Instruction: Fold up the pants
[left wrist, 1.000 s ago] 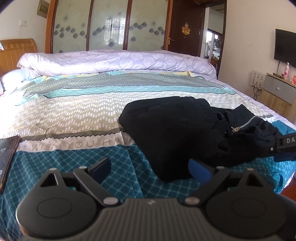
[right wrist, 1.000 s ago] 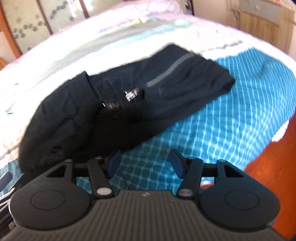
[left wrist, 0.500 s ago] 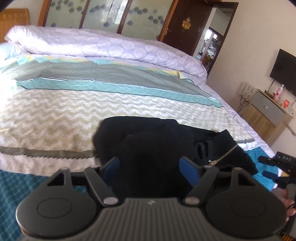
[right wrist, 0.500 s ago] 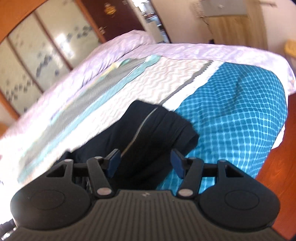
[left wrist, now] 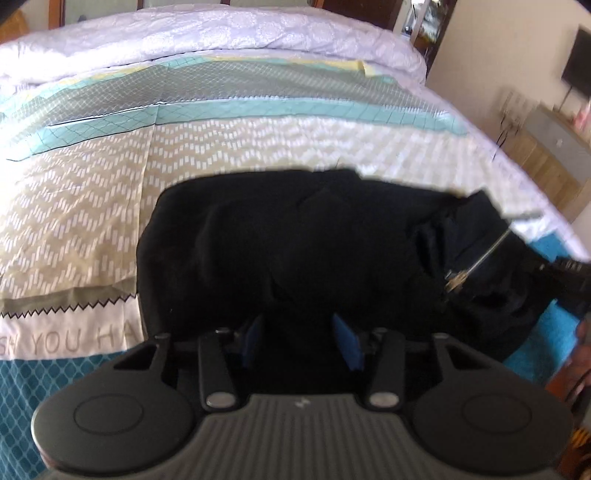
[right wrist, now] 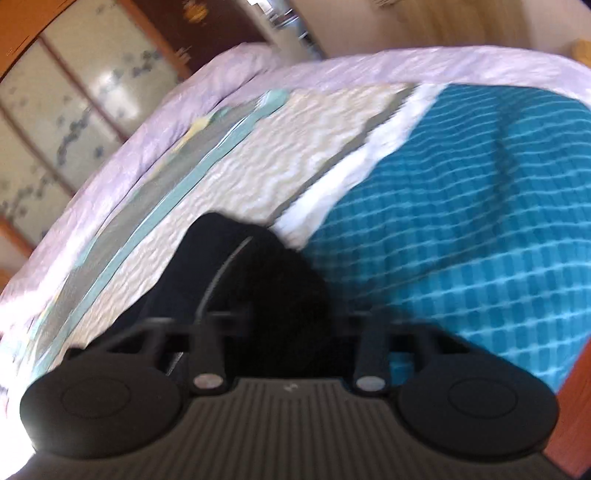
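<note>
The black pants [left wrist: 295, 251] lie crumpled on the patterned bedspread [left wrist: 110, 206], with a silver zipper [left wrist: 480, 258] at their right end. My left gripper [left wrist: 301, 339] is open, its blue pads [left wrist: 345, 345] down over the near edge of the pants. The right gripper shows in the left wrist view [left wrist: 569, 273] at the pants' right end. In the right wrist view the pants [right wrist: 266, 280] fill the space between my right gripper's [right wrist: 291, 325] fingers; its pads are hidden in the dark blurred cloth.
A rolled white quilt [left wrist: 221, 33] lies along the far side of the bed. A wooden cabinet [left wrist: 546, 147] and a wall TV [left wrist: 576, 74] stand at the right. The bed's right edge [right wrist: 569, 373] drops to a wood floor.
Both grippers have moved forward and down onto the pants. The left now sits over the near edge, the right at the zipper end. The left jaws have narrowed somewhat.
</note>
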Demonstrator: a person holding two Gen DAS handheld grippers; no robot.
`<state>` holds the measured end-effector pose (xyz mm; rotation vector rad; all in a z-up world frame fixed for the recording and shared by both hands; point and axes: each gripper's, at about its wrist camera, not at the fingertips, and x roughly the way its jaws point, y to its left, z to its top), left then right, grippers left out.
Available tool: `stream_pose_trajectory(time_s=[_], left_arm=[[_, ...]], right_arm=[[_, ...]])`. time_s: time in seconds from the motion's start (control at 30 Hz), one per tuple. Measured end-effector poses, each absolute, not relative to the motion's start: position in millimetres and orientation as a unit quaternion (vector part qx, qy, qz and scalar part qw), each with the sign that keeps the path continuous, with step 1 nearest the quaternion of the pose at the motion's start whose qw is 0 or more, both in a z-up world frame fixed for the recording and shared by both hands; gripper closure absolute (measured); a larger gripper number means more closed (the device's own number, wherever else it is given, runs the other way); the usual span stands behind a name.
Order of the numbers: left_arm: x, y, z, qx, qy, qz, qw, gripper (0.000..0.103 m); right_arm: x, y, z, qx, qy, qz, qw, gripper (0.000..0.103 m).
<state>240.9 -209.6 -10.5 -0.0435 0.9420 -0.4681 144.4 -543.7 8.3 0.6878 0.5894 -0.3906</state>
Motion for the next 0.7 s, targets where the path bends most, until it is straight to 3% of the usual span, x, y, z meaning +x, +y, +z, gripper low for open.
stream_pose_trajectory(time_s=[0.13, 0.4, 0.5, 0.57, 0.63, 0.7], left_arm=[[250, -193, 26, -0.09, 0.419, -0.255, 0.867, 0.037], [268, -114, 51, -0.236, 0.387, -0.24, 0.859, 0.032], [265, -83, 38, -0.251, 0.387, -0.199, 0.864, 0.032], [265, -73, 23, -0.247, 0.408, -0.169, 0.862, 0.033], [265, -69, 10, -0.248, 0.429, -0.162, 0.854, 0.034], [265, -69, 4, -0.244, 0.434, -0.168, 0.851, 0.034]], right_arm=[[146, -512, 48, 0.309, 0.239, -0.123, 0.912, 0.086], [183, -373, 123, 0.218, 0.196, 0.085, 0.952, 0.086], [190, -306, 110, 0.132, 0.237, 0.156, 0.95, 0.086], [198, -273, 76, 0.079, 0.299, 0.169, 0.936, 0.086], [210, -256, 31, 0.048, 0.378, 0.175, 0.908, 0.079], [199, -256, 29, 0.041, 0.355, 0.177, 0.917, 0.075]])
